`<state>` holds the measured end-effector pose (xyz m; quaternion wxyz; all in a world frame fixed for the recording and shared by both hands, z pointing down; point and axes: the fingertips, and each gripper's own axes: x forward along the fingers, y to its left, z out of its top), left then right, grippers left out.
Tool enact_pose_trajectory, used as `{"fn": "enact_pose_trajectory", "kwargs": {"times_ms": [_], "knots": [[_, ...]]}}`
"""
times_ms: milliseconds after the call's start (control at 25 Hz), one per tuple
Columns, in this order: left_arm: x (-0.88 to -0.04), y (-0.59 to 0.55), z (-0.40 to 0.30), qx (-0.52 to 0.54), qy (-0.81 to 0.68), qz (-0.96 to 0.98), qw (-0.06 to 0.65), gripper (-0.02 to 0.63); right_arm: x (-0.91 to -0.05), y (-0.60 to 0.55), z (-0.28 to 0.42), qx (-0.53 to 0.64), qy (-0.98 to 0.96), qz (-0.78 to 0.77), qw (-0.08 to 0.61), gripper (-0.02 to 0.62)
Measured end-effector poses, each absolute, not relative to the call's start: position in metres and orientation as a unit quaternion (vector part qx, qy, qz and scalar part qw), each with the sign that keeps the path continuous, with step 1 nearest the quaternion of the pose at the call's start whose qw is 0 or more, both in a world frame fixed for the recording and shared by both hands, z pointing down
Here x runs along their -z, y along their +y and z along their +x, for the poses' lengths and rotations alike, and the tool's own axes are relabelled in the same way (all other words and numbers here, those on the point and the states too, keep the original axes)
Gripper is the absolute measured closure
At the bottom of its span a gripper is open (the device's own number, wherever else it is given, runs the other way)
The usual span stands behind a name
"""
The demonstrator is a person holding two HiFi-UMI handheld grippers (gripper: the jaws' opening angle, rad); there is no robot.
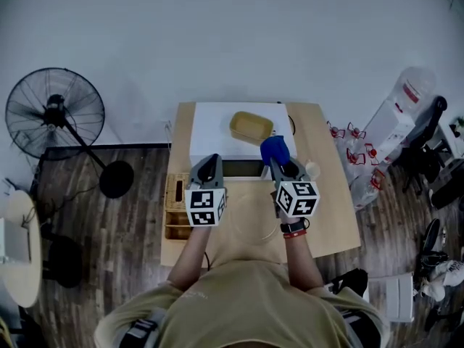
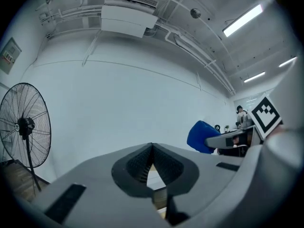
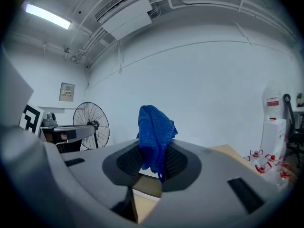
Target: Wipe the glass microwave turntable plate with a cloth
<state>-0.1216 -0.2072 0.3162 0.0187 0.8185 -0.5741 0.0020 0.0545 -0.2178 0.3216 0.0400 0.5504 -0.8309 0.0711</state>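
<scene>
The clear glass turntable plate lies on the wooden table in front of the microwave, faint between my two grippers. My right gripper is raised above the table and shut on a blue cloth, which bunches up above the jaws in the right gripper view. My left gripper is raised beside it, its jaws closed together with nothing in them. In the left gripper view the blue cloth shows at the right. Both grippers point up and away from the plate.
A white microwave stands at the back of the table with a yellow tray on top. A wooden organiser sits at the table's left edge. A standing fan is to the left; a water jug and chairs are to the right.
</scene>
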Motion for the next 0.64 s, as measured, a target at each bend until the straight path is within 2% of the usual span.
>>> {"fn": "enact_pose_trajectory", "kwargs": {"times_ms": [640], "knots": [[-0.325, -0.193, -0.141, -0.027, -0.538, 0.842, -0.003, 0.586, -0.346, -0.199, 0.013, -0.089, -0.832, 0.544, 0.055, 0.488]]}}
